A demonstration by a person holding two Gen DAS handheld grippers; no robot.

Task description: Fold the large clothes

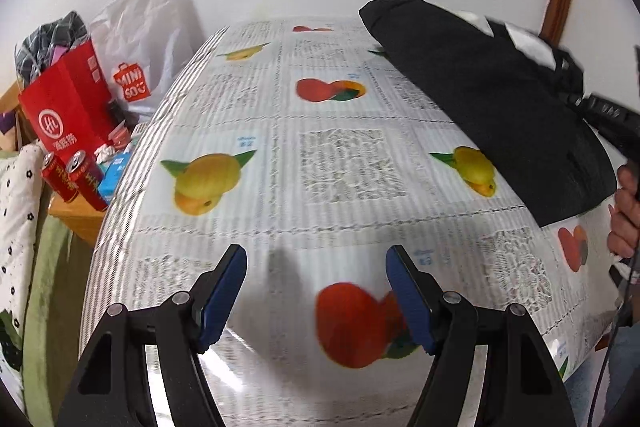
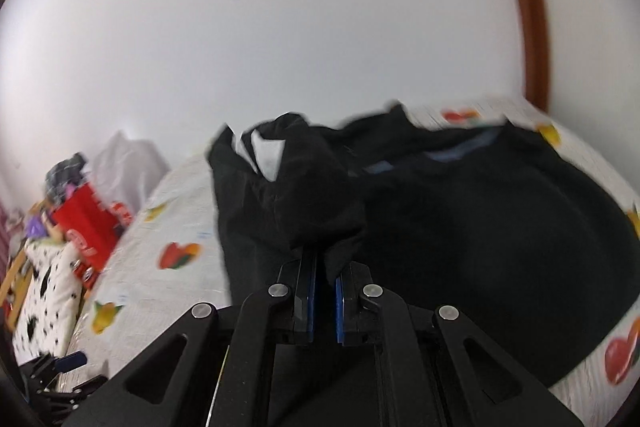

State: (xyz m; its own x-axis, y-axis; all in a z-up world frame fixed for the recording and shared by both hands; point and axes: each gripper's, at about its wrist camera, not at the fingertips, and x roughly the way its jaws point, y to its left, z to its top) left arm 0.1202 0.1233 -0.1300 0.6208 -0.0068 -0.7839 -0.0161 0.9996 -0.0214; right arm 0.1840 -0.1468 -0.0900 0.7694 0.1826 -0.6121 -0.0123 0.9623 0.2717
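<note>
Right gripper (image 2: 325, 291) pinches a fold of the soft black cloth garment (image 2: 460, 227), apparently lifted over the fruit-printed tablecloth (image 1: 280, 155); left gripper (image 1: 316, 287), fingers spread and empty, hovers beside the garment. We carry the fold across evenly.

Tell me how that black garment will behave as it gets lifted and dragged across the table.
Probably floppy: the black garment bunches and droops where the right gripper pinches it. Likely light, since a small pinch raises a fold. It may slide easily on the glossy fruit-print tablecloth, though it could trail unevenly.
</note>
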